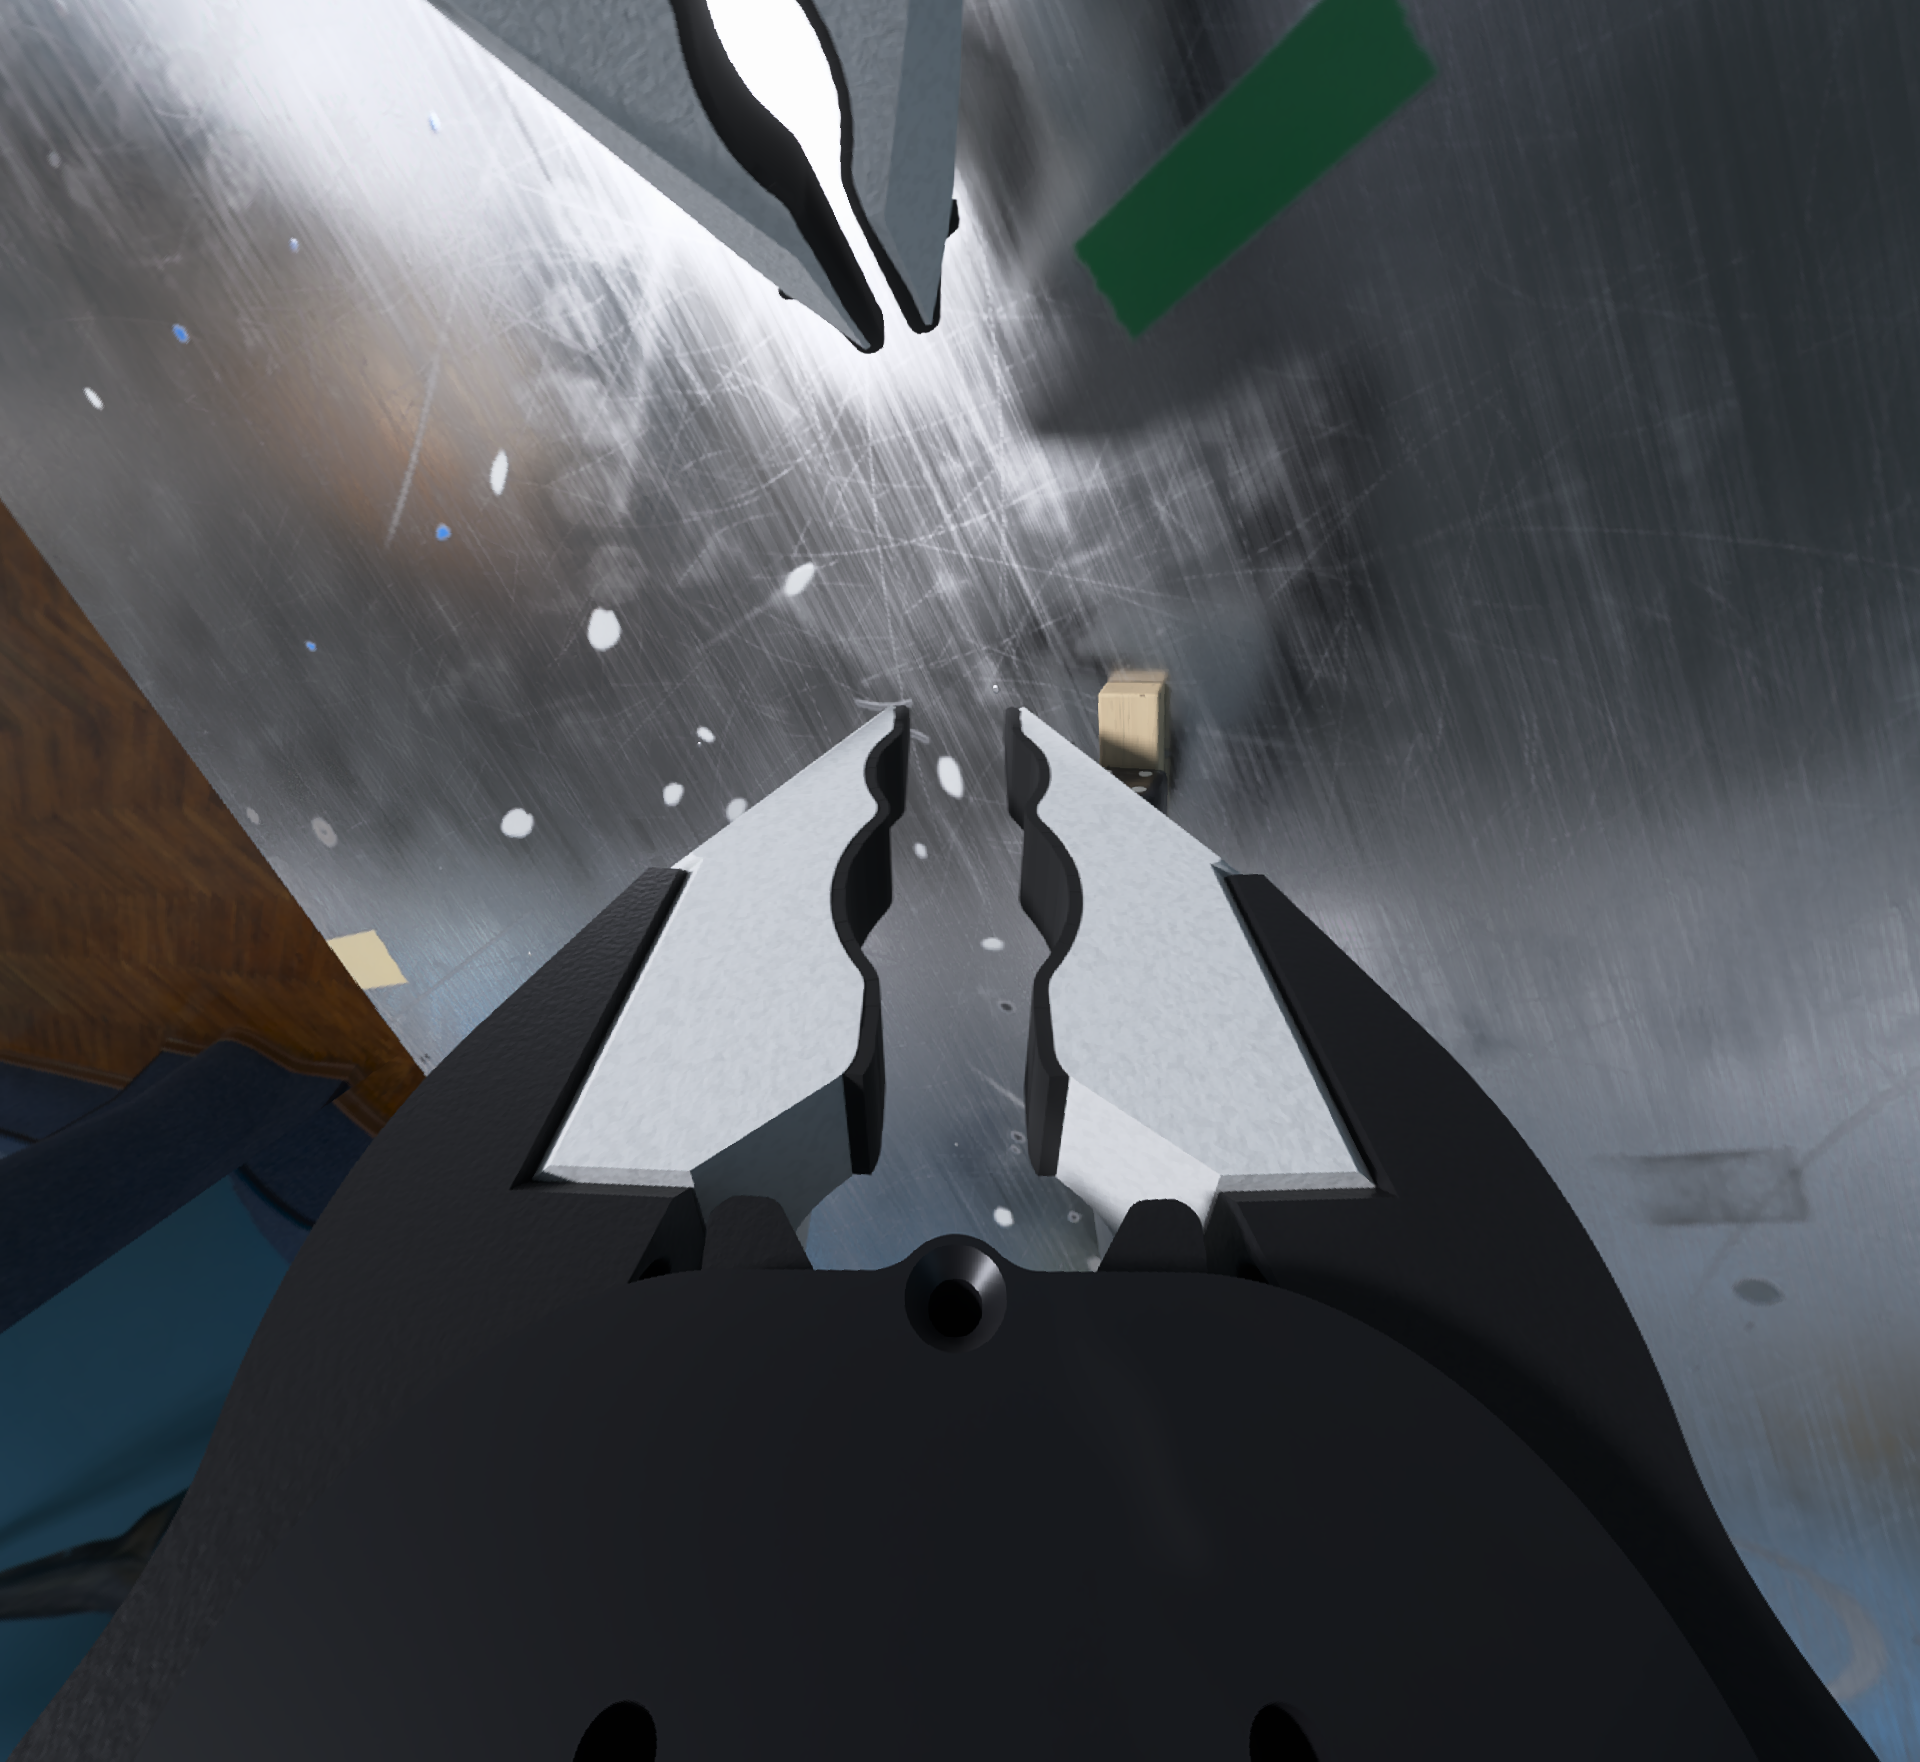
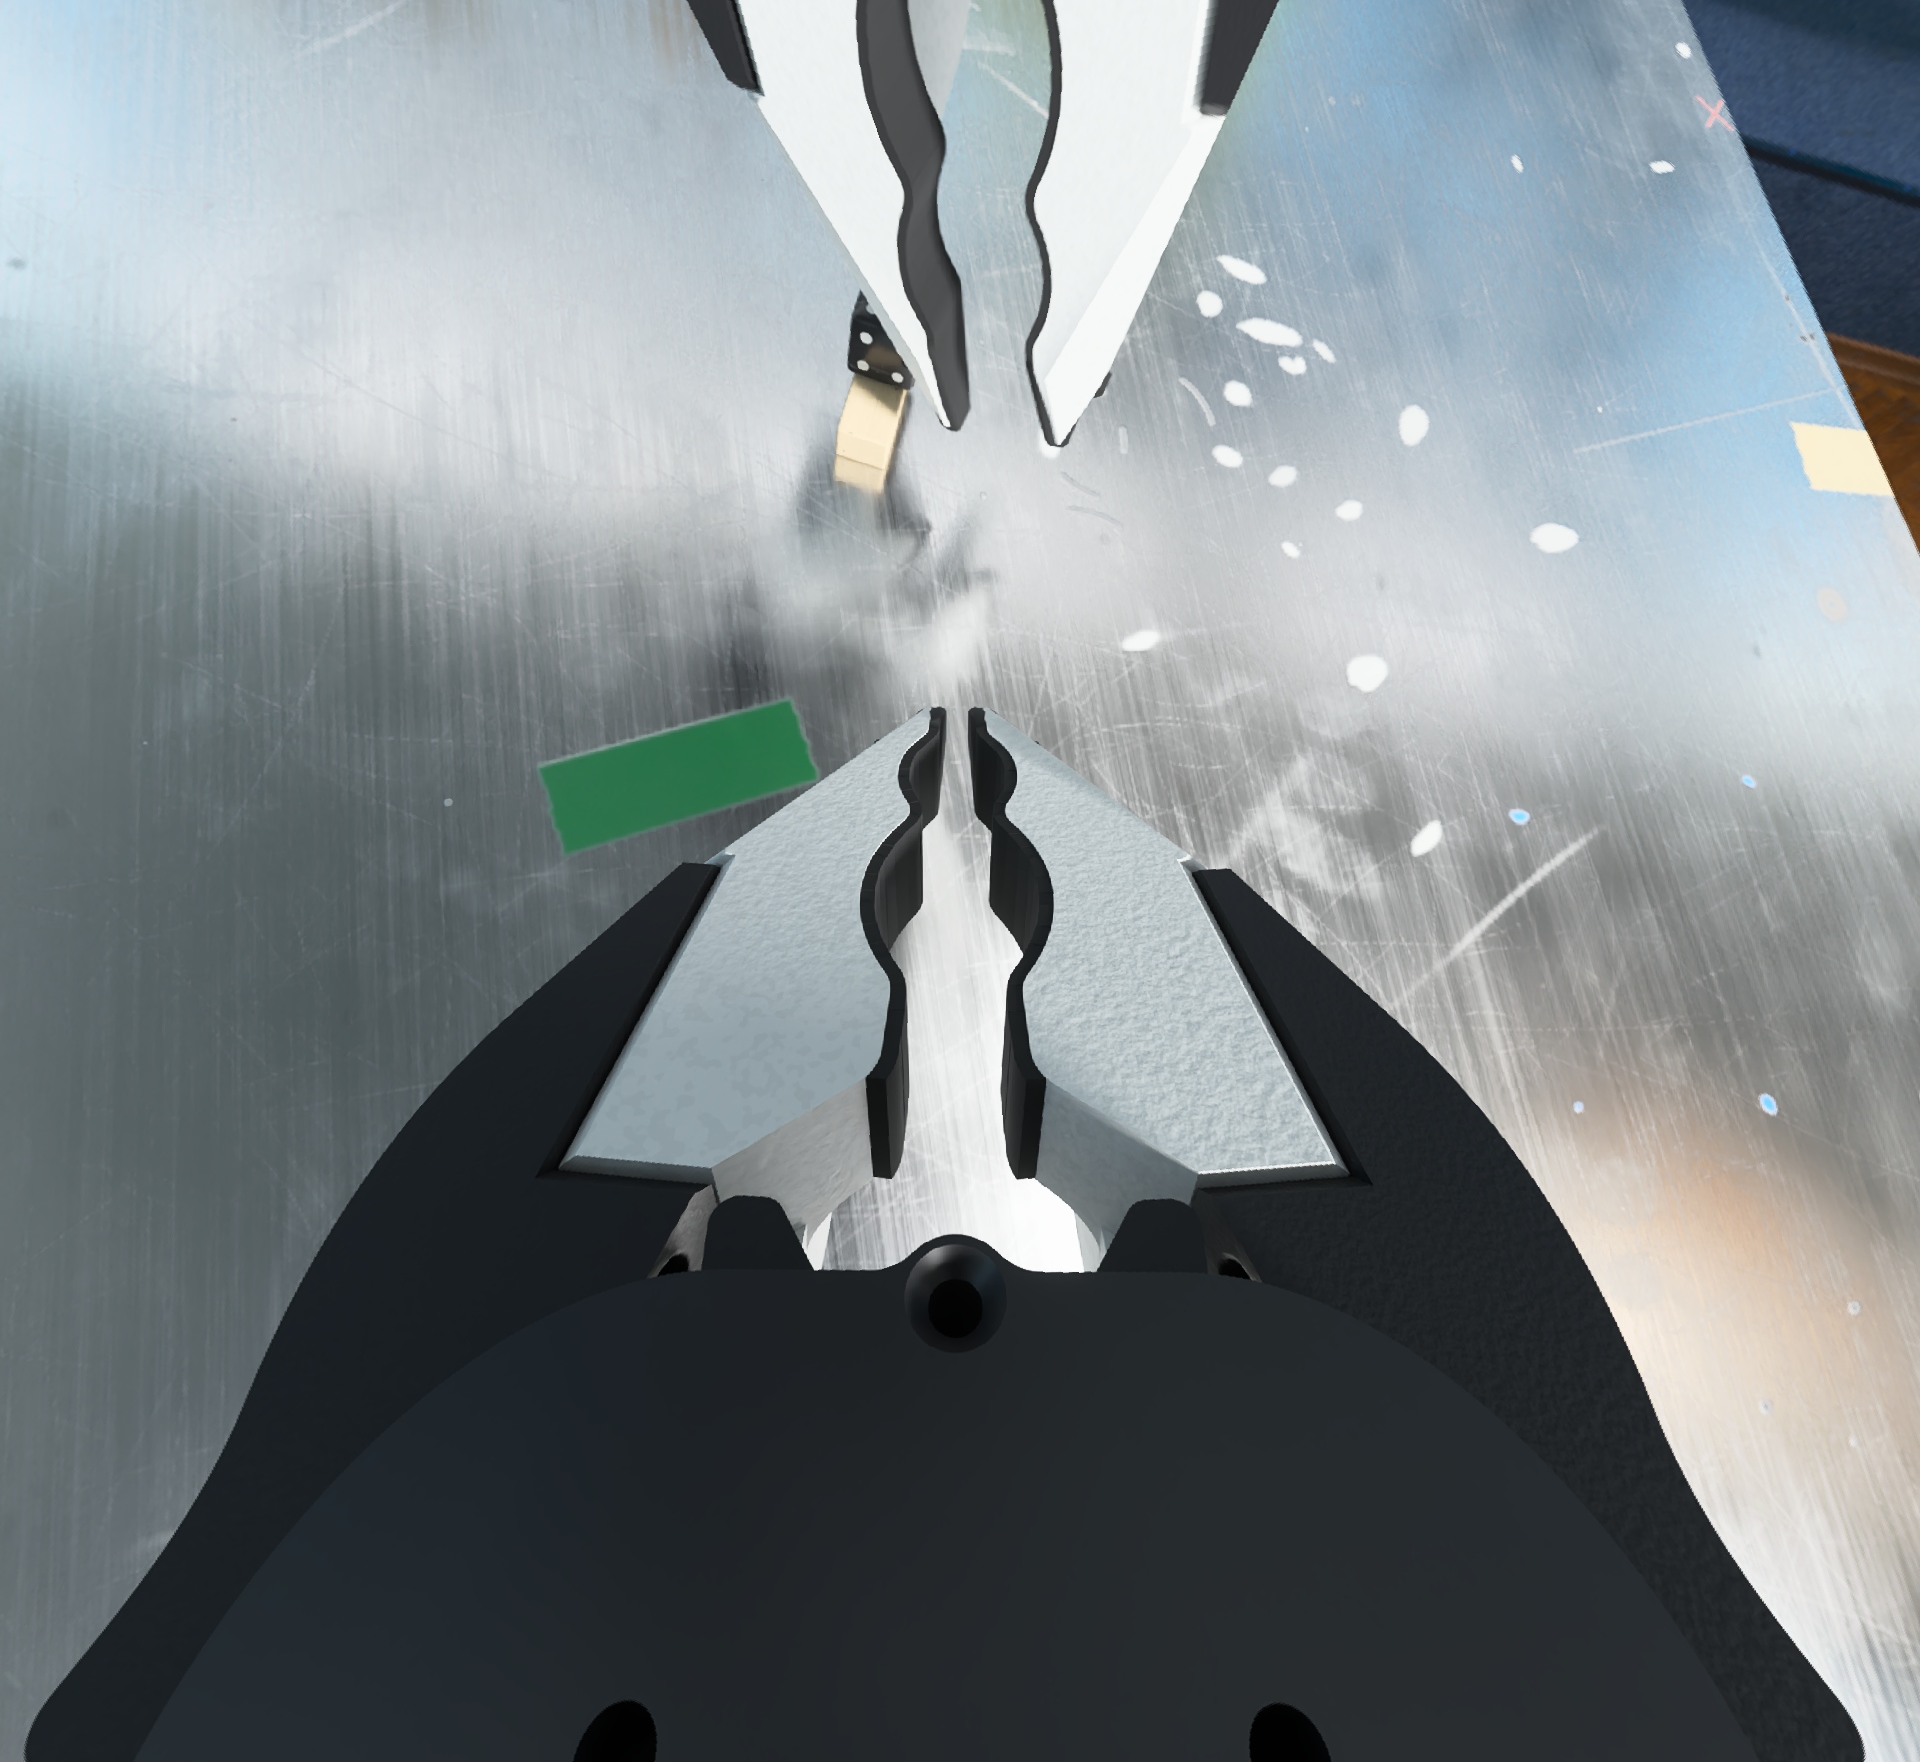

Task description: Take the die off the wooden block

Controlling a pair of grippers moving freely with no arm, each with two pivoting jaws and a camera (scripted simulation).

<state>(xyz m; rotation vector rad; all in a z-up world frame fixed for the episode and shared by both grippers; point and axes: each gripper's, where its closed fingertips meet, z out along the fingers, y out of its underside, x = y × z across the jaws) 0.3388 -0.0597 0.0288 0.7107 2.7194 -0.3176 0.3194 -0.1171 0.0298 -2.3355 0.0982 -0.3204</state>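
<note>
A small pale wooden block [image 1: 1130, 720] stands on the scratched metal table [image 1: 1558, 673]. A black die [image 1: 1147, 780] with white pips touches it and is partly hidden by my left gripper's right finger. My left gripper [image 1: 958, 720] is open and empty, and the block is just outside its right fingertip. In the right wrist view the die [image 2: 878, 349] and the block [image 2: 868, 443] lie beside the left gripper [image 2: 1003, 429]. My right gripper [image 2: 956, 715] is shut with a thin slit, empty, and faces the left one; it also shows in the left wrist view [image 1: 894, 336].
A green strip of tape [image 1: 1257, 143] lies flat on the table and also shows in the right wrist view [image 2: 675, 774]. A beige tape piece [image 2: 1849, 471] sits near the table edge. Wooden floor [image 1: 156, 829] and blue carpet [image 2: 1818, 50] lie beyond the edge.
</note>
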